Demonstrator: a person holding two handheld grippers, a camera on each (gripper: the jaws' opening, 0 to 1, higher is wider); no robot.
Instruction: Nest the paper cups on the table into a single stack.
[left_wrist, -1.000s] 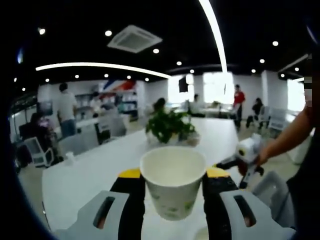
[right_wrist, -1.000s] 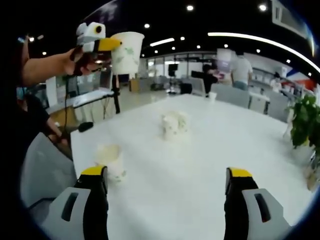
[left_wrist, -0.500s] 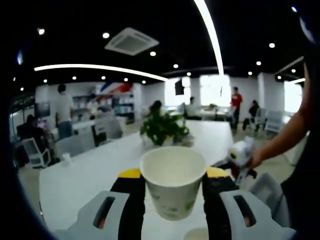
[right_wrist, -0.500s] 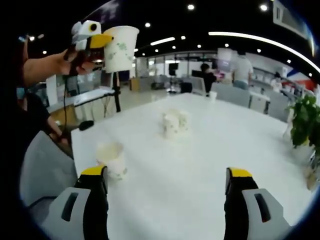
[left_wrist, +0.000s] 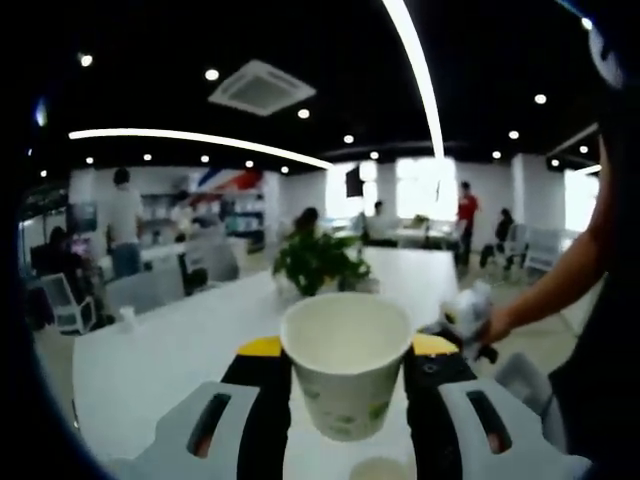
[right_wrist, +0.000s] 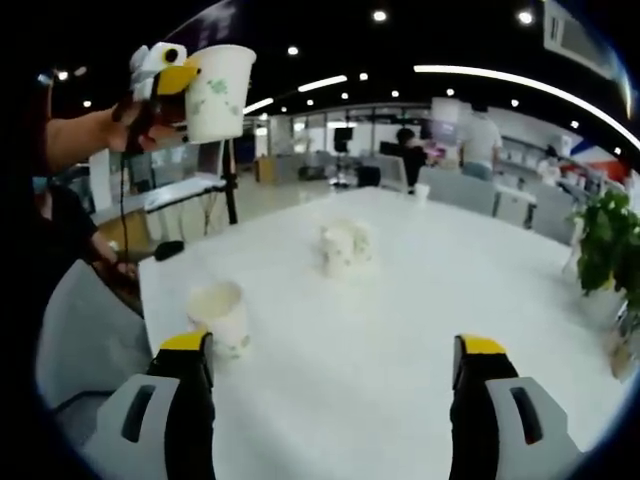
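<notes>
Left claw (left_wrist: 345, 365) is clamped on a white paper cup with green print (left_wrist: 346, 365), mid-frame. Right claw (right_wrist: 335, 360) gapes wide over the white surface (right_wrist: 400, 330), another paper cup (right_wrist: 220, 318) lower left.

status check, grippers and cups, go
Left gripper shut on a paper cup, held high. Right gripper open above the table. Near cup upright, two more mid-table. Nothing in the way.

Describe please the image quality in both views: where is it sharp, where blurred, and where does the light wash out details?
Left gripper view: the held paper cup is fairly sharp, the right gripper is smeared, and the windows behind glare white. Right gripper view: the white table is overexposed, so the cups in its middle look pale and soft; the near cup is clearer. The ceiling light strips bend from fisheye distortion.
</notes>
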